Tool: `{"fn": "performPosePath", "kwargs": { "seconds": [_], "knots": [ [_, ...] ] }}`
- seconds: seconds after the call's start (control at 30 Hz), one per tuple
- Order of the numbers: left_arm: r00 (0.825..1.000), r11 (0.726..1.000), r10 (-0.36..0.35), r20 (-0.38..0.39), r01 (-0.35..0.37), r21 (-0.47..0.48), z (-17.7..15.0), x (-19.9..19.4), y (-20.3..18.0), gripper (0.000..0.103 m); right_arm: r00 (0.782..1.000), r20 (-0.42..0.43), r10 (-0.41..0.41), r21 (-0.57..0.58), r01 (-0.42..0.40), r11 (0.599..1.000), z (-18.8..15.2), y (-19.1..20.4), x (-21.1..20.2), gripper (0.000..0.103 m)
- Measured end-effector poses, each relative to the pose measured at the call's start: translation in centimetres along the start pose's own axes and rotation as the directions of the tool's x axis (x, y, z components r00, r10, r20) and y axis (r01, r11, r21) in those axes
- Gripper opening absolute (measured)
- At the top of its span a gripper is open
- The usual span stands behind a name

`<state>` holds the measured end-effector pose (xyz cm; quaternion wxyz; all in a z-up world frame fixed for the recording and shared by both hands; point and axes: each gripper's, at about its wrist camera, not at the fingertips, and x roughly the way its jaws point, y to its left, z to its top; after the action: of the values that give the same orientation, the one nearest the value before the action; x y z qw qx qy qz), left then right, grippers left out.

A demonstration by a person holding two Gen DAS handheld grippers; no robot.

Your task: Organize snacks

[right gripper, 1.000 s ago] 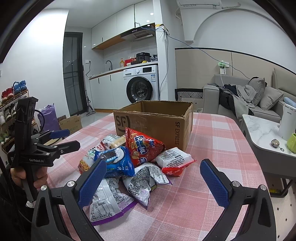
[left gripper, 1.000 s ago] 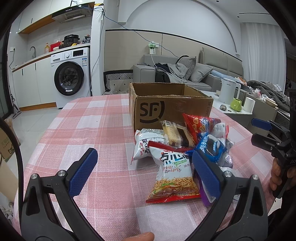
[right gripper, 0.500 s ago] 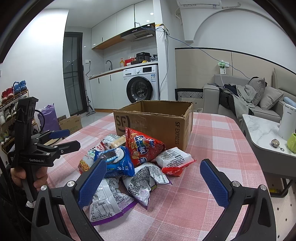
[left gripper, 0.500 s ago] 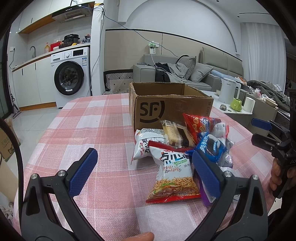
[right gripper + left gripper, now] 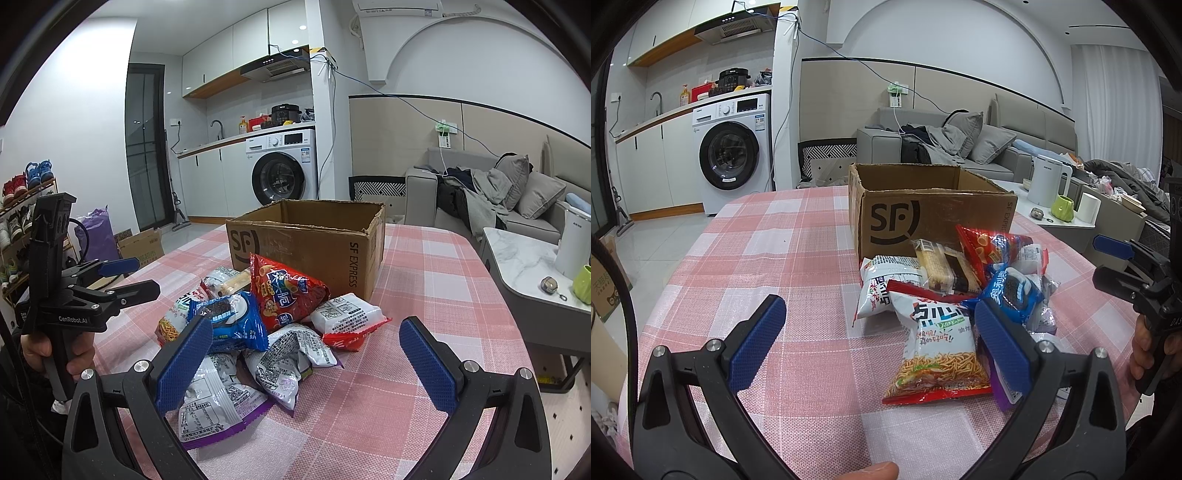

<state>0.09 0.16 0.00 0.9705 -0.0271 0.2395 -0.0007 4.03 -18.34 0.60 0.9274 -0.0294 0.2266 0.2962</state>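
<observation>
Nearest, the left gripper point(image 5: 875, 339) and the right gripper point(image 5: 304, 356) both hang released over the bench point(image 5: 798, 258), jaws wide and holding nothing; just beyond them the snacks point(image 5: 258, 332) lie heaped on the checked cloth, a noodle bag point(image 5: 938, 354) closest on the left side, a blue cookie pack point(image 5: 229, 321) on top; behind the heap, touching it, stands the open box point(image 5: 934, 210) (seemingly empty, though its floor is hidden). Sorting looks not yet begun; next, close on one packet and carry it over the rim.
</observation>
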Motion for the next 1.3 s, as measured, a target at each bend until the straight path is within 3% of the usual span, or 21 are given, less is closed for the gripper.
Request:
{"fn": "performPosePath", "kwargs": {
  "seconds": [0.33, 0.63, 0.83, 1.3],
  "knots": [
    [1.000, 1.000, 0.018, -0.016, -0.018, 0.008, -0.5, 1.0, -0.2, 0.102, 0.999, -0.028, -0.028, 0.023, 0.029, 0.999, 0.0, -0.6, 0.5, 0.103],
    [0.994, 0.999, -0.011, -0.109, 0.015, 0.037, -0.7, 1.7, -1.1, 0.102, 0.992, -0.110, -0.063, 0.015, 0.065, 0.998, 0.0, -0.5, 1.5, 0.103],
    [0.988, 0.998, -0.009, -0.151, 0.019, 0.063, -0.8, 2.3, -2.0, 0.102, 0.989, -0.144, -0.037, -0.019, 0.034, 0.999, 0.1, 1.0, 2.0, 0.103],
    [0.960, 0.997, -0.062, -0.274, 0.073, 0.030, -0.9, 5.1, -2.0, 0.101, 0.971, -0.233, 0.054, -0.055, -0.069, 0.996, 0.9, 4.0, 5.1, 0.102]
  ]
}}
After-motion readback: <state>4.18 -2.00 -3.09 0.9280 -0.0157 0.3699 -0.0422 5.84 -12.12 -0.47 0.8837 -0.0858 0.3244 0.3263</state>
